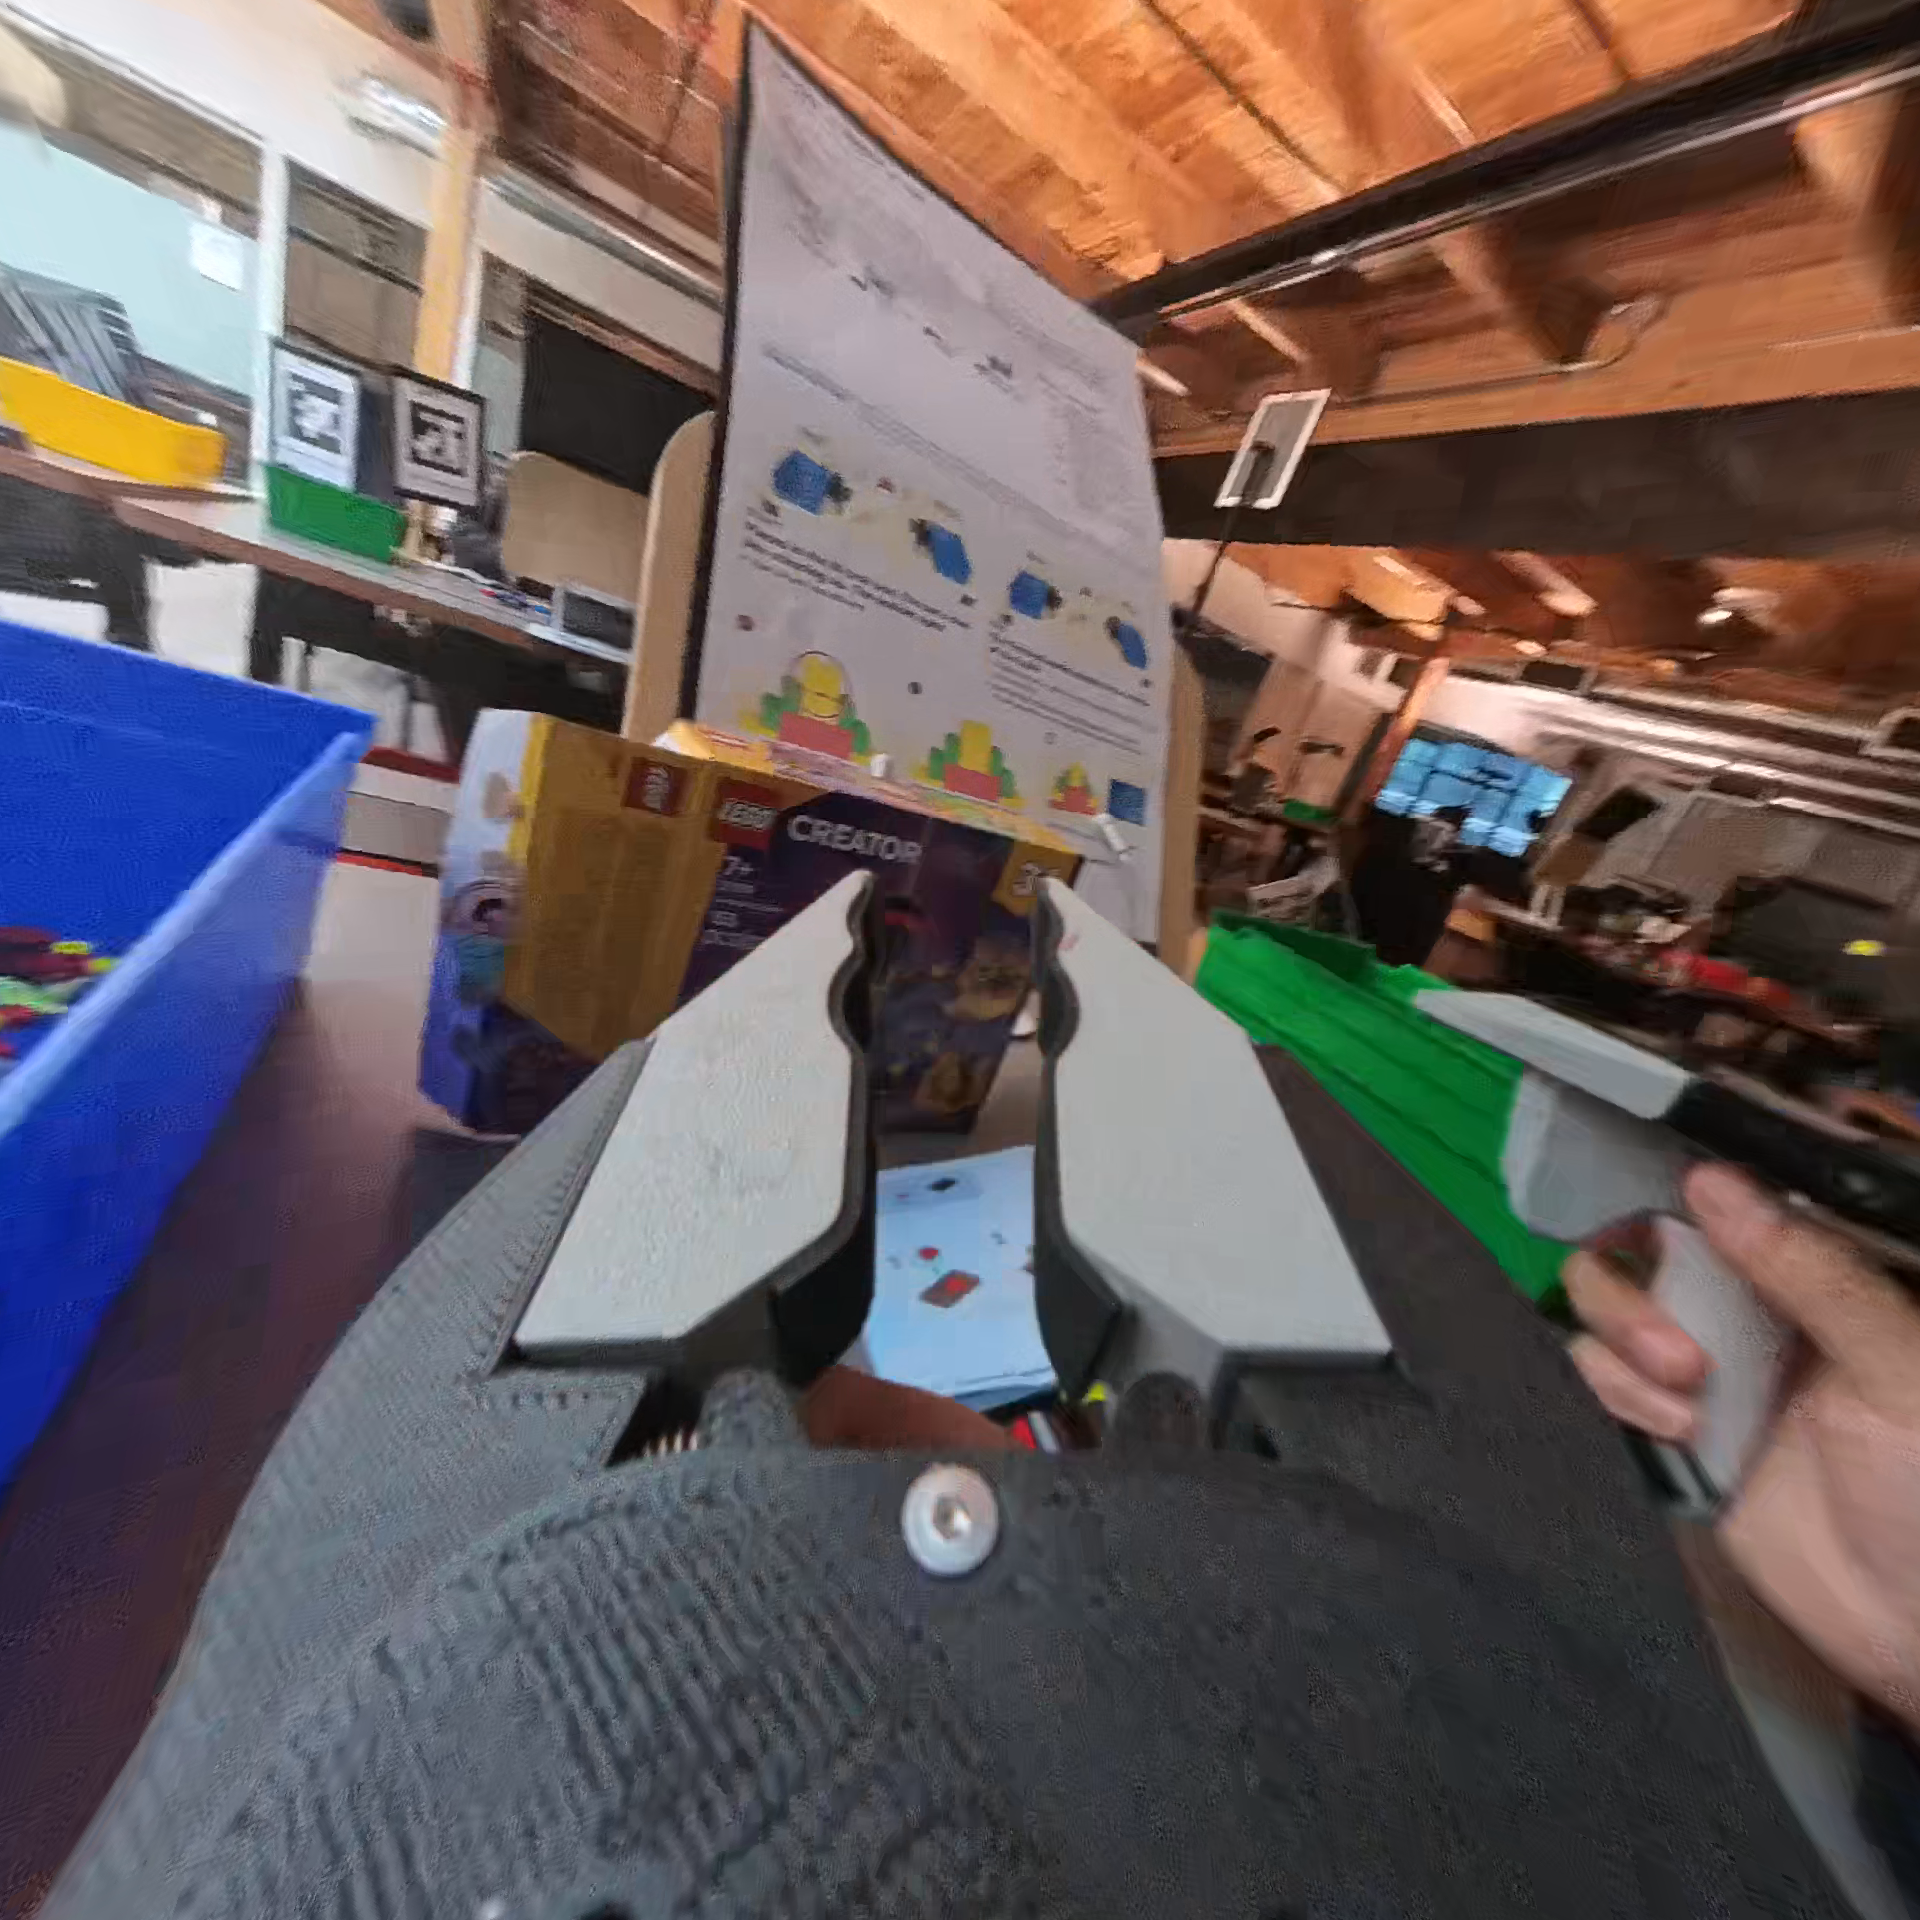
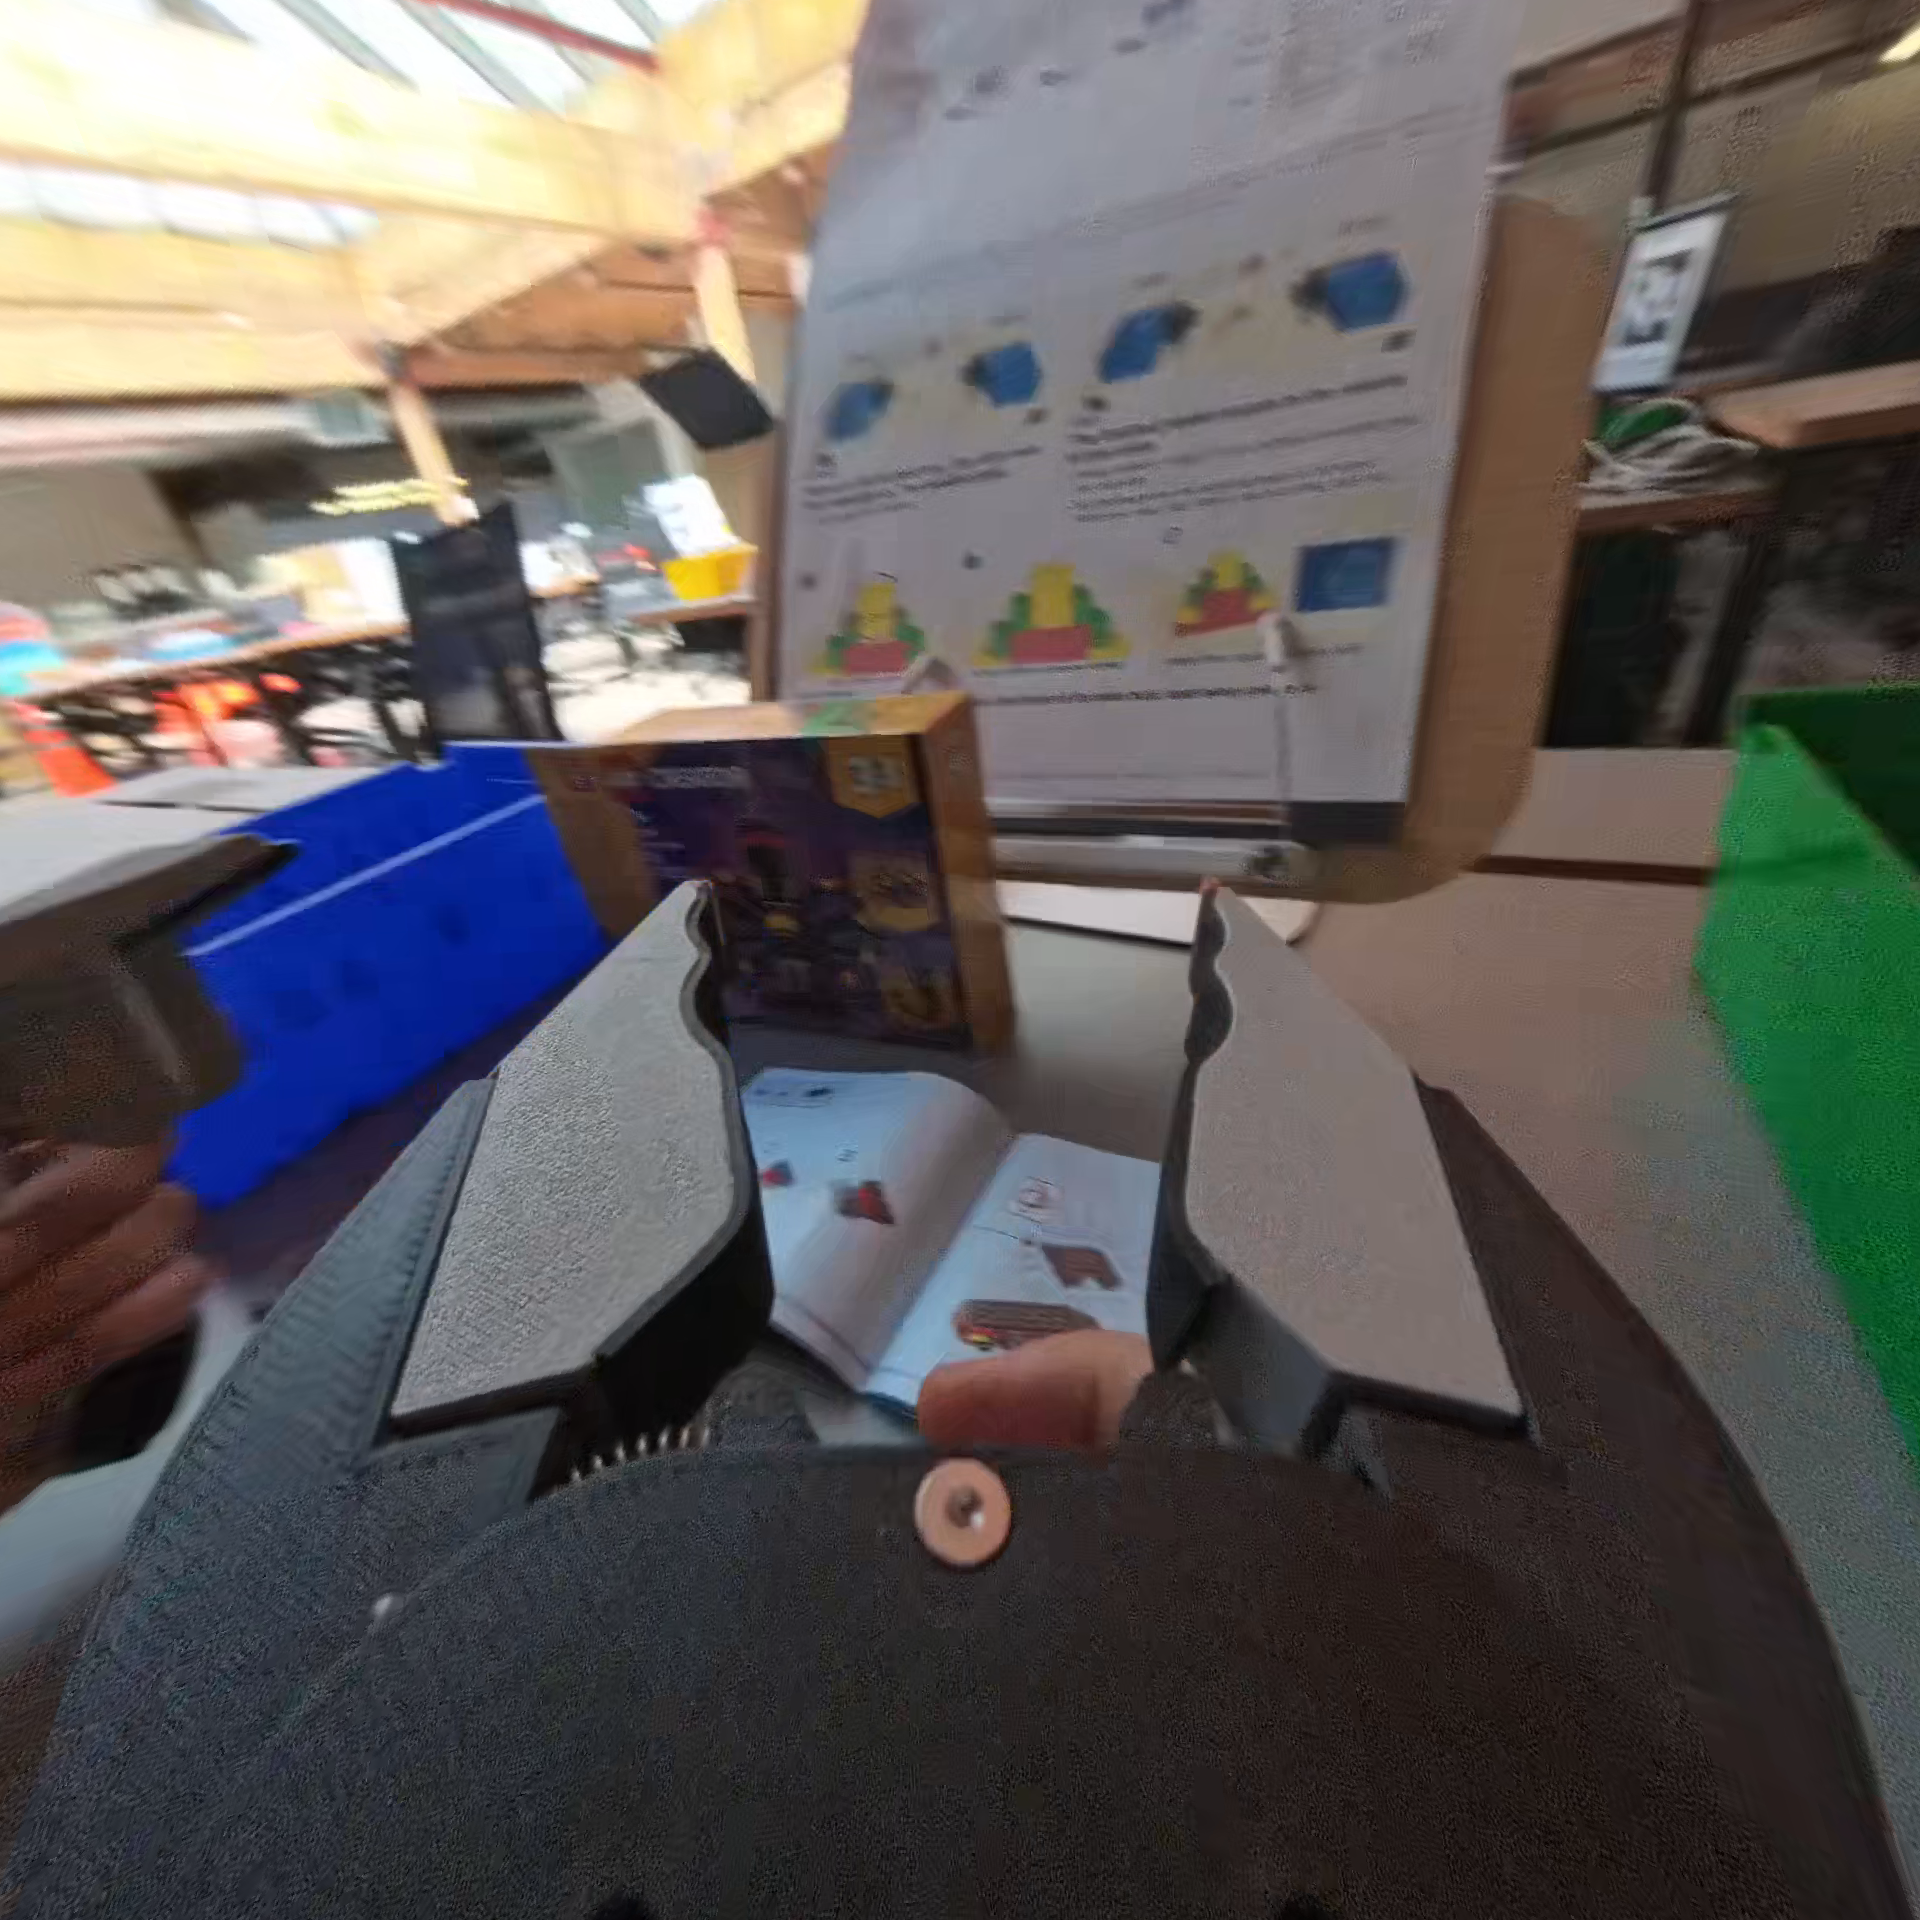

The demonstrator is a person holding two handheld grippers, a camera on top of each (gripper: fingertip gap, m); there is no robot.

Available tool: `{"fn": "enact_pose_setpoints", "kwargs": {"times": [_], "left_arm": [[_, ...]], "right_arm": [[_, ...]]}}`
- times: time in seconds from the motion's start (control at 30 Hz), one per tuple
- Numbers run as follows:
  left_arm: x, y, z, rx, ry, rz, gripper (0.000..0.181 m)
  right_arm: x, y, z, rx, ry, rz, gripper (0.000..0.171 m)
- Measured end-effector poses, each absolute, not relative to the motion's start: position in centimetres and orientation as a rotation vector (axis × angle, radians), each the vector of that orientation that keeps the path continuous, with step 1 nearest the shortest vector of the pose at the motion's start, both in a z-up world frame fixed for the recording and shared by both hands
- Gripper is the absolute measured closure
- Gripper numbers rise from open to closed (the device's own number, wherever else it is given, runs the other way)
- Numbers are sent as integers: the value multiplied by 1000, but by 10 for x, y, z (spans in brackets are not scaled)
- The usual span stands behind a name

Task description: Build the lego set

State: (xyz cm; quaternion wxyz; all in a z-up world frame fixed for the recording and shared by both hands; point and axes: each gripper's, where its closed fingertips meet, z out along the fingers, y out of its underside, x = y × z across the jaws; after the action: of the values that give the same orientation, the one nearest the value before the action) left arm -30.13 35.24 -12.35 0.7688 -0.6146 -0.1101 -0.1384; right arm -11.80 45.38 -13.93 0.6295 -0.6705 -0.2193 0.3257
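My left gripper point(image 1: 956, 899) is open and empty, held above the table and pointing at the lego box point(image 1: 748, 914). My right gripper point(image 2: 951, 904) is open wider and empty, also facing the lego box point(image 2: 831, 883). An open instruction booklet point(image 2: 914, 1195) lies on the table in front of the box; it shows between the left fingers too point(image 1: 956, 1268). A blue bin point(image 1: 135, 935) at the left holds loose bricks point(image 1: 42, 977). The right gripper also shows at the right of the left wrist view point(image 1: 1558, 1060), held by a hand point(image 1: 1787, 1403).
A large instruction sheet point(image 1: 935, 520) stands on a wooden stand behind the box, also in the right wrist view point(image 2: 1143, 416). A green bin point(image 2: 1818, 987) sits at the right, the blue bin point(image 2: 395, 935) at the left. Work tables with clutter stand in the background.
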Motion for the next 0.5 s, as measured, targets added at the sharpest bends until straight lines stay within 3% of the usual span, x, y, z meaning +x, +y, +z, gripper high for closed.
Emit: {"fn": "enact_pose_setpoints", "kwargs": {"times": [0.1,0.23,0.33,0.5], "left_arm": [[-305,357,-134,-1417,-196,-41,155],[-278,365,-145,-1496,-36,47,160],[-272,367,-150,-1520,30,139,161],[-266,368,-156,-1551,65,127,164]], "right_arm": [[-74,489,-157,-1639,-417,399,82],[-63,496,-175,-1713,-490,338,79],[-87,480,-191,-1733,-705,477,88],[-128,430,-203,-1619,-1081,631,87]]}}
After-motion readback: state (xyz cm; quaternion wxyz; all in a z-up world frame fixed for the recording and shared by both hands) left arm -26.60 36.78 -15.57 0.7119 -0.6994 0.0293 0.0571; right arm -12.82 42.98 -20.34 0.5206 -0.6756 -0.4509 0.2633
